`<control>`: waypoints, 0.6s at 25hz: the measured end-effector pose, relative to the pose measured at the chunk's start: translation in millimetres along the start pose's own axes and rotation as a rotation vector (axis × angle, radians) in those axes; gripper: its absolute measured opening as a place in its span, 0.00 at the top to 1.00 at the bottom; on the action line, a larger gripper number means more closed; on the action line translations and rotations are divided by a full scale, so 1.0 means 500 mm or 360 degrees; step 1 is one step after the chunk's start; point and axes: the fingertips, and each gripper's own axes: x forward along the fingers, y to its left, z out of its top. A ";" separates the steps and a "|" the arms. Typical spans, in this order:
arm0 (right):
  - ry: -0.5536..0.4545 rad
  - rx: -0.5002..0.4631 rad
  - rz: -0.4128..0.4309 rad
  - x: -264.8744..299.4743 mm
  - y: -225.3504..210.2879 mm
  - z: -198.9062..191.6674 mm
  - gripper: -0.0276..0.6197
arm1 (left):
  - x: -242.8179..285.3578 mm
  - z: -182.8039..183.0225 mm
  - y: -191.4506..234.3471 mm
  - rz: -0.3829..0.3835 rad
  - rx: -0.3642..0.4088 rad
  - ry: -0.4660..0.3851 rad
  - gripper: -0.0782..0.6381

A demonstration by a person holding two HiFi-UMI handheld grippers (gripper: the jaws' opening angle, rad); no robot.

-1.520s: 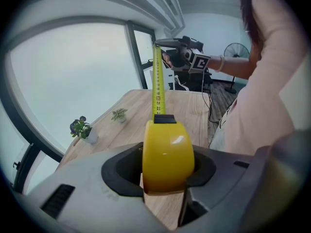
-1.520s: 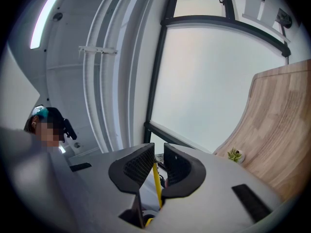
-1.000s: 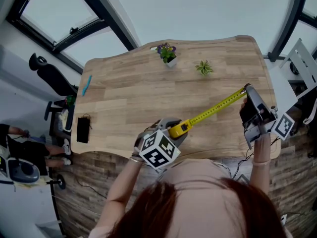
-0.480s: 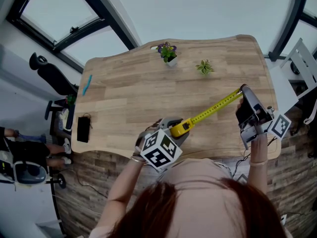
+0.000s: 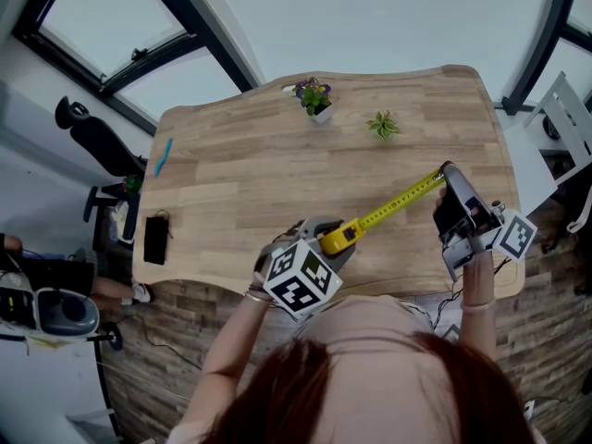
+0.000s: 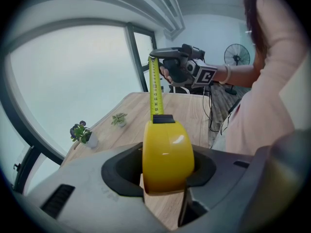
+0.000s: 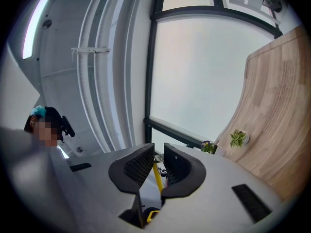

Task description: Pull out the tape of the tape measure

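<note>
The left gripper (image 5: 319, 239) is clamping its jaws on the yellow tape measure case (image 5: 337, 240), holding it above the near edge of the wooden table (image 5: 231, 174). The yellow tape (image 5: 398, 206) is stretching taut from the case over the table's right part, where the right gripper (image 5: 445, 171) is pinching the tape's end between its nearly closed jaws.

Table (image 5: 250, 188): flowering plant (image 5: 313, 98), green plant (image 5: 381, 125), blue pen (image 5: 163, 157), perhaps phone (image 5: 155, 241).
</note>
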 end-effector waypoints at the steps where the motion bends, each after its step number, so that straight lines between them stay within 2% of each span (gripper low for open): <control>1: 0.0003 -0.0001 -0.0001 0.000 0.000 -0.002 0.88 | 0.000 0.000 -0.001 0.0000 0.0000 0.0000 0.64; 15: 0.0086 0.0057 -0.0030 0.008 -0.019 -0.055 0.88 | 0.000 -0.006 -0.004 -0.0004 -0.0014 0.0027 0.64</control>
